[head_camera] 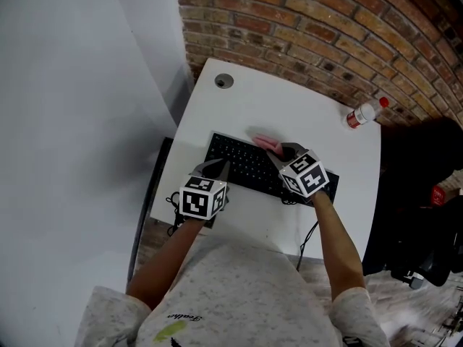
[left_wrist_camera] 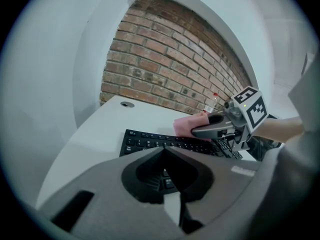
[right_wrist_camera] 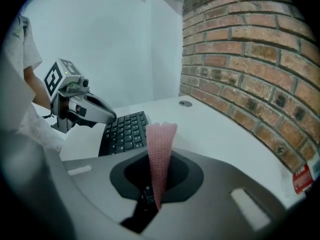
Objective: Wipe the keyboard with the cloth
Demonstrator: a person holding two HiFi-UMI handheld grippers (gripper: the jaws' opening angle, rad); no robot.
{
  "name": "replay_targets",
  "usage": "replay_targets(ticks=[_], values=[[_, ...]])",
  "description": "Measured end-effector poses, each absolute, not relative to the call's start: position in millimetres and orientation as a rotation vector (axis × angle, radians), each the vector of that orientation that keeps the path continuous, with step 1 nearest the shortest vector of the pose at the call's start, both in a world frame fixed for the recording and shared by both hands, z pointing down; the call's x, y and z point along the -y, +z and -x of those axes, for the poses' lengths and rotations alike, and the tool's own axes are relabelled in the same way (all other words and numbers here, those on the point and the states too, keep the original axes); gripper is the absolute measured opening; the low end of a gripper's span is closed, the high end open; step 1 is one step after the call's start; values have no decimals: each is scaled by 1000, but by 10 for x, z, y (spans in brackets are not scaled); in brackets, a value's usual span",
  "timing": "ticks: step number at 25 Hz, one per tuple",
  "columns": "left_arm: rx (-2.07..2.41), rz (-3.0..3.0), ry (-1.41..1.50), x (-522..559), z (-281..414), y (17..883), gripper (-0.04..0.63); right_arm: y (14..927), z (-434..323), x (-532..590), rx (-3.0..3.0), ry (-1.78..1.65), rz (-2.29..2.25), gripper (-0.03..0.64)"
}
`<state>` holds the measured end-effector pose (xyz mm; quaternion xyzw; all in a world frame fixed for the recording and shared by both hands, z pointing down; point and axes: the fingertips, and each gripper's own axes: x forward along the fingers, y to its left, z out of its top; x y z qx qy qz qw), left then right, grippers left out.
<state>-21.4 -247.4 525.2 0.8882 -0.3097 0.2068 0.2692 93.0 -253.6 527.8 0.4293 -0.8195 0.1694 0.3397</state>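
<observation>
A black keyboard (head_camera: 242, 163) lies across the white table (head_camera: 239, 107). My right gripper (head_camera: 283, 150) is over the keyboard's far right part, shut on a pink cloth (head_camera: 263, 142) that sticks out past its tips. In the right gripper view the cloth (right_wrist_camera: 161, 136) stands pinched upright between the jaws of the right gripper (right_wrist_camera: 159, 156), with the keyboard (right_wrist_camera: 122, 131) to the left. My left gripper (head_camera: 218, 167) is shut with nothing in it, its tips at the keyboard's near left end. The left gripper (left_wrist_camera: 165, 151) looks along the keyboard (left_wrist_camera: 150, 141) toward the cloth (left_wrist_camera: 186, 126).
A small bottle (head_camera: 364, 113) with a red cap stands at the table's far right corner. A round cable hole (head_camera: 224, 81) sits at the far left. A brick wall (head_camera: 325, 27) runs behind the table. A black cable (head_camera: 309, 237) hangs off the near edge.
</observation>
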Motion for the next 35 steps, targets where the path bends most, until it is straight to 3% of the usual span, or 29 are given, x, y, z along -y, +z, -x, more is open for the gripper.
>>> replay_targets(ticks=[35], values=[[841, -2363, 538, 2834, 1122, 5455, -5, 5385, 419, 3321, 2145, 356, -1008, 25]])
